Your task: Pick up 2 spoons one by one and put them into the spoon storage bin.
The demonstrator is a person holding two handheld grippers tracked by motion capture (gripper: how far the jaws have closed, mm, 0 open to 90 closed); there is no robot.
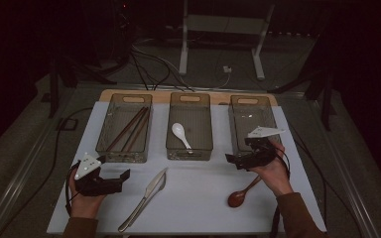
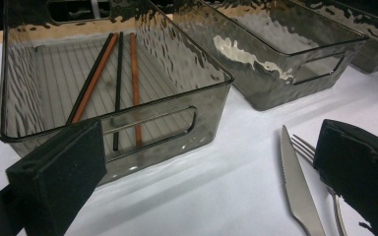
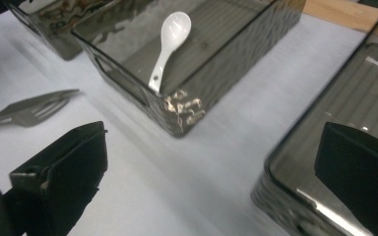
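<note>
Three smoky clear bins stand in a row on the white table (image 1: pixel 203 198). The left bin (image 1: pixel 124 127) (image 2: pixel 211 69) holds several chopsticks (image 1: pixel 131 130) (image 2: pixel 94 73). A white spoon (image 1: pixel 180 134) (image 3: pixel 168 44) lies in the middle bin (image 1: pixel 190 124) (image 3: pixel 216 73). The right bin (image 1: pixel 252 124) (image 3: pixel 325 132) looks empty. A knife (image 1: pixel 144 198) (image 2: pixel 298 187) and a fork (image 2: pixel 307 147) (image 3: pixel 27 110) lie side by side at the front centre. A brown wooden spoon (image 1: pixel 240 194) lies front right. My left gripper (image 1: pixel 113 168) (image 2: pixel 206 172) is open in front of the left bin. My right gripper (image 1: pixel 239 151) (image 3: pixel 211 172) is open at the right bin's near left corner.
Beyond the table's far edge are cables (image 1: pixel 149 69) on the dark floor and a white stand's legs (image 1: pixel 218 39). A wooden strip (image 1: pixel 158 92) shows behind the bins. Bare white surface lies between the bins and the front edge.
</note>
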